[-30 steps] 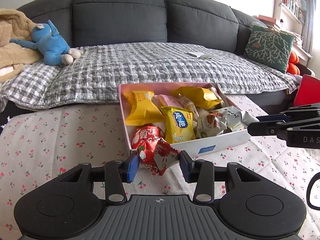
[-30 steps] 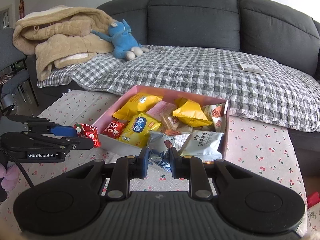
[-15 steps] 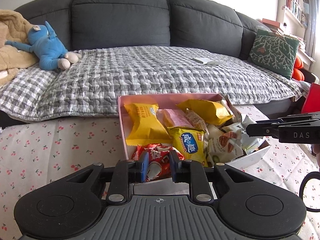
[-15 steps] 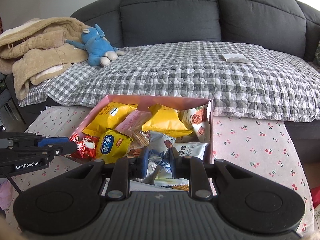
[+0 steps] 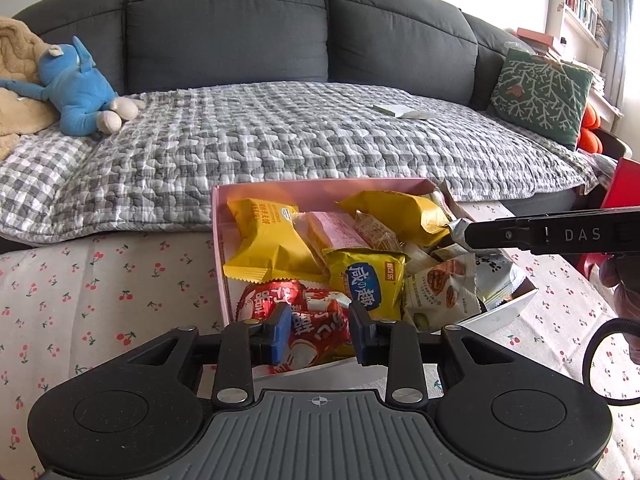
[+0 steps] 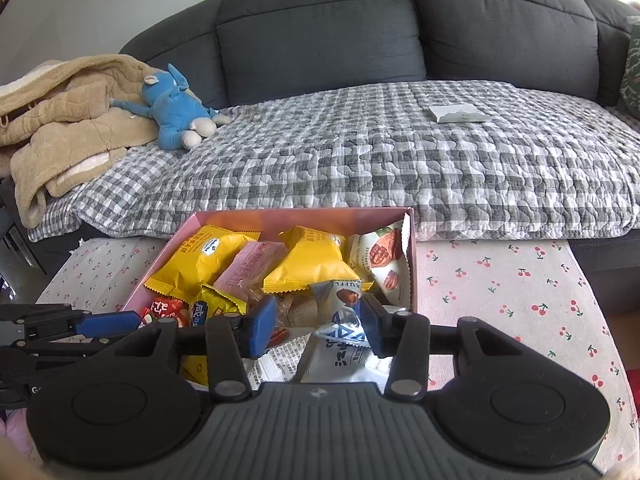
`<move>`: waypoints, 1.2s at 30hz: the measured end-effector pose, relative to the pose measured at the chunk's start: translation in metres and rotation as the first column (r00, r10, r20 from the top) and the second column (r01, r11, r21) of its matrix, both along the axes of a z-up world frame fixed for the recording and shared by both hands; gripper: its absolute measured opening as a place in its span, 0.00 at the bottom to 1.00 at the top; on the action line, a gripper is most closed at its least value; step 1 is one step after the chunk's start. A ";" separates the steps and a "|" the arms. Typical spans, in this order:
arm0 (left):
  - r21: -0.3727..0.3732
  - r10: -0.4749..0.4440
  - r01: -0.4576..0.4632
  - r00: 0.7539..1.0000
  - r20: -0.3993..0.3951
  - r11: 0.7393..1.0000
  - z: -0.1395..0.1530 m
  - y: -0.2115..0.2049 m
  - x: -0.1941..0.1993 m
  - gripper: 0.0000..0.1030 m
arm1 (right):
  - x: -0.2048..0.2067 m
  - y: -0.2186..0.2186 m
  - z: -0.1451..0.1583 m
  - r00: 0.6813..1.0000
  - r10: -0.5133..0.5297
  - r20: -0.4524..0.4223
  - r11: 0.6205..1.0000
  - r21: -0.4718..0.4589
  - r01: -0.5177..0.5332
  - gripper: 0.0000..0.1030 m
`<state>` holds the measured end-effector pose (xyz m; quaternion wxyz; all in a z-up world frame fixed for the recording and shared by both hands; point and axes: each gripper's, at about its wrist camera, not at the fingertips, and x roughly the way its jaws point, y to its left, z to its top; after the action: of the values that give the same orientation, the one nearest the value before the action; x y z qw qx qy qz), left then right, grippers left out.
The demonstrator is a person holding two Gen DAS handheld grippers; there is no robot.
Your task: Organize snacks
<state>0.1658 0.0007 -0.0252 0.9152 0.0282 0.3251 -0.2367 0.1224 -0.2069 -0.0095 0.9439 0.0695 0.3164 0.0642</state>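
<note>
A pink box (image 5: pixel 218 240) on the cherry-print tablecloth holds several snack packets, yellow, pink and silver. My left gripper (image 5: pixel 318 330) is over the box's near left corner, its jaws opening, with a red snack packet (image 5: pixel 308 316) still caught between the pads. From the right wrist view, that gripper (image 6: pixel 134 320) enters at the left by the red packet (image 6: pixel 166 308). My right gripper (image 6: pixel 316 326) is over the box's (image 6: pixel 410 264) near right part with its jaws opening. A silver and blue packet (image 6: pixel 340 320) leans by the right pad, and the left pad stands apart from it.
Behind the table is a dark grey sofa (image 5: pixel 224 28) with a checked quilt (image 5: pixel 280 132). On it are a blue plush toy (image 5: pixel 76 88), a beige blanket (image 6: pixel 68 108), a green cushion (image 5: pixel 540 92) and a small white packet (image 6: pixel 458 113). A red object (image 5: pixel 624 184) is at the right.
Both grippers moved forward from the table to over the box with their packets. The right jaws spread and let go of the silver and blue packet. The left jaws tightened, then widened a little.
</note>
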 end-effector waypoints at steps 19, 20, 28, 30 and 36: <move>0.101 0.088 -0.085 0.996 -0.019 0.991 0.024 0.005 -0.058 0.90 | -0.061 0.002 0.028 0.999 -0.045 0.026 0.999 -0.013 0.046 0.88; 0.110 0.100 -0.097 0.995 -0.017 0.989 0.025 0.006 -0.061 0.91 | -0.064 0.004 0.027 0.999 -0.048 0.021 0.999 -0.017 0.048 0.89; 0.191 0.210 -0.200 0.977 -0.035 0.961 0.028 0.006 -0.089 0.96 | -0.088 0.023 0.017 0.996 -0.075 -0.045 0.993 -0.092 0.070 0.98; 0.211 0.227 -0.215 0.973 -0.038 0.954 0.028 0.004 -0.096 0.96 | -0.093 0.022 0.017 0.993 -0.098 -0.065 0.993 -0.074 0.093 0.99; 0.239 0.278 -0.267 0.960 -0.016 0.934 0.032 0.008 -0.115 1.00 | -0.106 0.025 0.014 0.984 -0.130 -0.122 0.990 -0.074 0.122 0.99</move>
<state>0.0510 0.0087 0.0069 0.9210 0.0849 0.3741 -0.0681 0.0168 -0.1823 0.0041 0.9259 0.0618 0.3724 -0.0107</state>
